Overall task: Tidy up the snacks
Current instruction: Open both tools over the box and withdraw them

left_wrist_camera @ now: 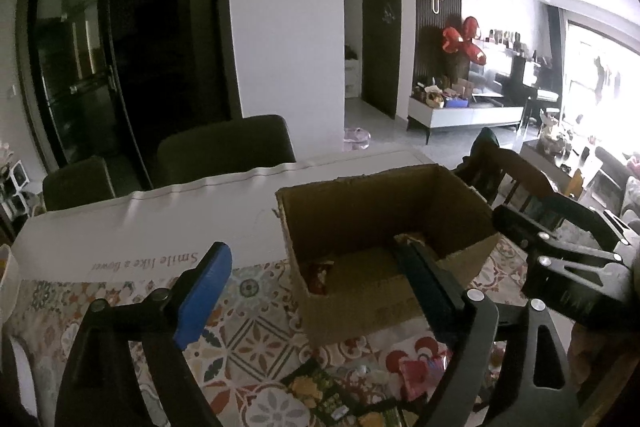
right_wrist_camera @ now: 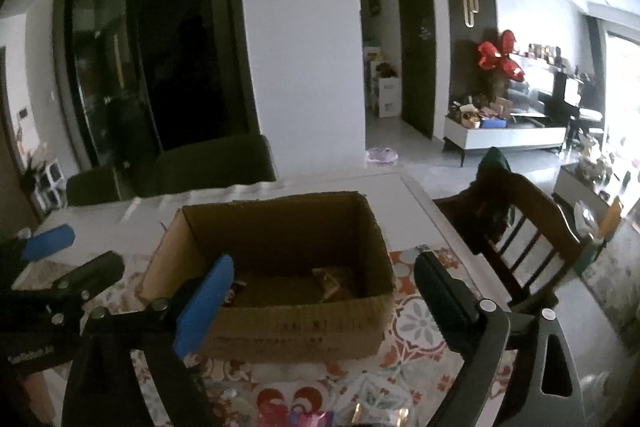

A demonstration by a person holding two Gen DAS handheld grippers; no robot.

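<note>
Looking along our left hand-held gripper (left_wrist_camera: 320,291), we find its jaws spread wide with nothing between the pads — one blue pad hangs over the patterned cloth (left_wrist_camera: 248,339), the dark one reaches over the near rim of the cardboard box (left_wrist_camera: 360,299). Our right hand-held gripper (right_wrist_camera: 324,291) is just as wide and just as empty, its blue pad in front of the box's (right_wrist_camera: 304,323) near left corner and its dark pad just beside the box's right wall. We see the box standing open-topped on the cloth toward the surface's (left_wrist_camera: 160,227) right edge, well back from the near edge. Inside it lie at least two snack packets: a reddish one (left_wrist_camera: 318,277) against the left wall and a brownish one (right_wrist_camera: 334,281) toward the right. More snacks (left_wrist_camera: 320,391) lie loose on the cloth at the near edge of the surface, below the grippers — a dark packet with yellow print and a pink one (left_wrist_camera: 416,375) beside it. Beyond the cloth the surface is plain white up to its far edge, where two dark chair backs (left_wrist_camera: 224,147) stand; a wooden chair (right_wrist_camera: 520,227) stands off the right edge.
</note>
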